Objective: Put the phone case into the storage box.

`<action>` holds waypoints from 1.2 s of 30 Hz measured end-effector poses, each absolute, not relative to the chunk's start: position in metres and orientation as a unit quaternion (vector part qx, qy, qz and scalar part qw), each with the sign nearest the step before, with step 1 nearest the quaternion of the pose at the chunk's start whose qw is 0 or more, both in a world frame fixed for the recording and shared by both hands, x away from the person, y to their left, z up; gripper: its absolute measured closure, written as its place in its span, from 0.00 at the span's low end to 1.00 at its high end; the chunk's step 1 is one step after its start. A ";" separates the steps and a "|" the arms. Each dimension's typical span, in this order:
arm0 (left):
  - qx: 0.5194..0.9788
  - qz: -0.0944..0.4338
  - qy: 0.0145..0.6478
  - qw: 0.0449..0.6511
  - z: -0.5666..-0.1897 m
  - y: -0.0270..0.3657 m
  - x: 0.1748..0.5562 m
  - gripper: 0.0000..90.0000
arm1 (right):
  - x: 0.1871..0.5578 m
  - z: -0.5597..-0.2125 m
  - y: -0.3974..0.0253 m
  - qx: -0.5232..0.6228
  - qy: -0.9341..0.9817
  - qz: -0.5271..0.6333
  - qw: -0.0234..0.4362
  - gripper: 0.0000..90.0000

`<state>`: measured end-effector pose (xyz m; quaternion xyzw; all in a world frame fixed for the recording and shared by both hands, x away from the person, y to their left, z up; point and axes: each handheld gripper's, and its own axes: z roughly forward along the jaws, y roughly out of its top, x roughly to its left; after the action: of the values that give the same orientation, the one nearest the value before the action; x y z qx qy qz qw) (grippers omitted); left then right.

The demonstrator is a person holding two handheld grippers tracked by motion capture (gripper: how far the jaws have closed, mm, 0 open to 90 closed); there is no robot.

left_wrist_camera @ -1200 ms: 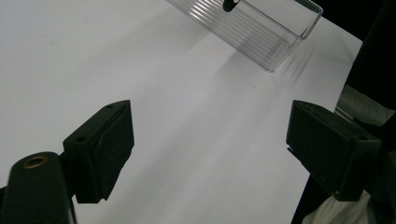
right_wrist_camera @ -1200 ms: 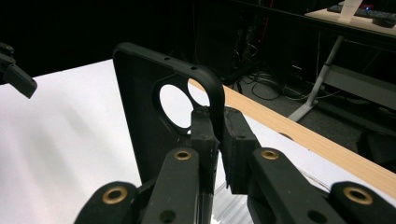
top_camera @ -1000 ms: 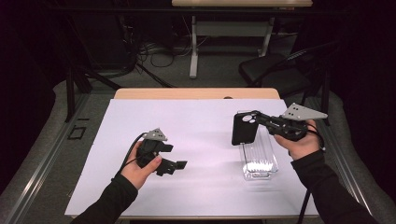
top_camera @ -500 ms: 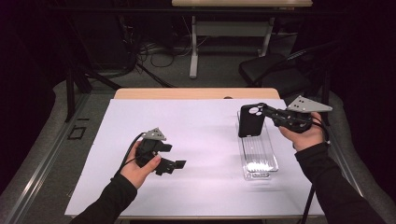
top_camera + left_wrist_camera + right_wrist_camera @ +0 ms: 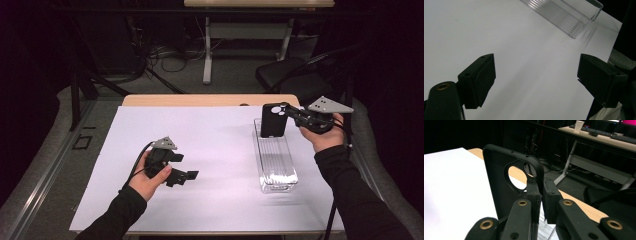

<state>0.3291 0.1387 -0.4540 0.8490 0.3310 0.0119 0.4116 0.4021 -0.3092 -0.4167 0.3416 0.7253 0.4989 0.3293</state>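
Resting near: left gripper (image 5: 181,168) sat low over the white table cover (image 5: 220,145), jaws wide apart w/ nothing between; probably parked to stay out of the way.
Tray: clear plastic tray (image 5: 276,160) lay on the cover at the right side, long axis going away from the person; looked empty.
Holding farther: right gripper (image 5: 289,116) was clenched on one edge of the black phone case (image 5: 273,120), upright, above the tray's far end. Edge grip likely kept the case vertical for lowering in.
Around: wooden table edge (image 5: 200,100), then a chair (image 5: 290,75) and desk legs (image 5: 206,50) behind.
Obstacles: none btw case and tray; tray walls were narrow, I judge.
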 end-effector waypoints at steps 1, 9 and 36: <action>0.848 0.013 0.332 0.412 -0.455 0.139 0.329 0.17 | 0.404 -0.417 -0.309 0.343 0.724 0.499 0.331 0.95; 0.845 0.013 0.335 0.416 -0.455 0.143 0.330 0.18 | 0.416 -0.425 -0.311 0.354 0.712 0.499 0.344 0.95; 0.844 0.024 0.347 0.409 -0.457 0.161 0.323 0.17 | 0.442 -0.457 -0.299 0.345 0.709 0.497 0.362 0.95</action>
<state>0.3232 0.1613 -0.4570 0.8435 0.3469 0.0237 0.4093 0.4418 -0.2991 -0.4567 0.3453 0.7088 0.4974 0.3619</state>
